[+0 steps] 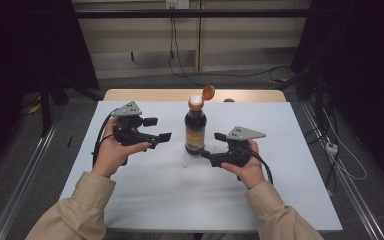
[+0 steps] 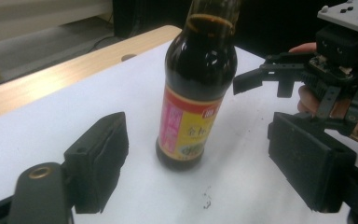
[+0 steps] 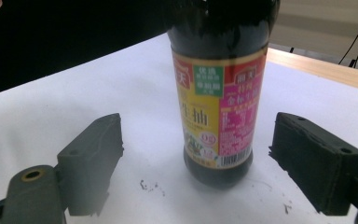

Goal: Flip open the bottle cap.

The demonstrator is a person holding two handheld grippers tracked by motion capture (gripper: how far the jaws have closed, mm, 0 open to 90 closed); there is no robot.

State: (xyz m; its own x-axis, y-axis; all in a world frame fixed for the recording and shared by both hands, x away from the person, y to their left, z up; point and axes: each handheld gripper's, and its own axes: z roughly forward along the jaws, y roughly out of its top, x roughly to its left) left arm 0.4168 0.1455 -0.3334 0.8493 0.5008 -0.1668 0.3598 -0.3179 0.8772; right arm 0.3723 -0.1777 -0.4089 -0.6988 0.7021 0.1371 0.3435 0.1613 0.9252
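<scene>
On the left of the white table (image 1: 145, 200), the left gripper (image 1: 157, 129) is held in the person's left hand (image 1: 114, 152), its jaws spread wide and holding nothing; they point right toward the bottle and stop short of it. In the left gripper view the two black pads (image 2: 100, 161) stand well apart with bare table between them.

At the middle of the table, toward the far side, the dark sauce bottle (image 1: 195, 127) stands upright with its orange flip cap (image 1: 208, 92) hinged open. Its red and yellow label (image 3: 219, 107) faces the right gripper view; the print is too small to read, and the bottle's neck is cut off at the top of both gripper views. A few dark specks (image 3: 150, 185) lie on the table just near of the bottle.

On the right, the right gripper (image 1: 214, 146) is held in the right hand (image 1: 247, 167), jaws wide apart and empty, its tips just beside the bottle's base without clear contact. Beyond the table the room is dark and hard to make out.
</scene>
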